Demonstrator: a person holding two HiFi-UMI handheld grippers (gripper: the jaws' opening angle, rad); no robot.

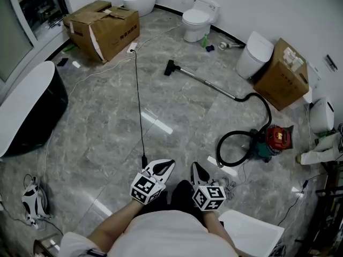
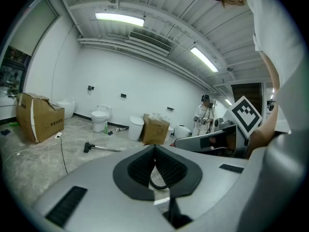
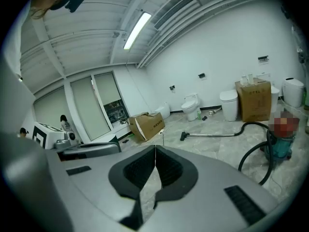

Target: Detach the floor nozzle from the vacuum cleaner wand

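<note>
A cardboard box with loose flaps stands at the far left of the grey stone-pattern floor as a person readies 2 hand-held tools for a vacuum job. The left claw is held close to the body, its jaws pressed fully together with nothing in them. Well ahead of it, past a black cable running across the floor, the floor nozzle lies flat near a toilet. It appears joined to the wand, which slants rightward along the floor. The right claw, just beside the left, is likewise closed tight and empty. Farther right, the black hose loops back to the red-and-teal vacuum cleaner. By the look of it, the work has not begun: neither claw is near the nozzle, and reaching it, gripping both parts and pulling them apart all remain.
</note>
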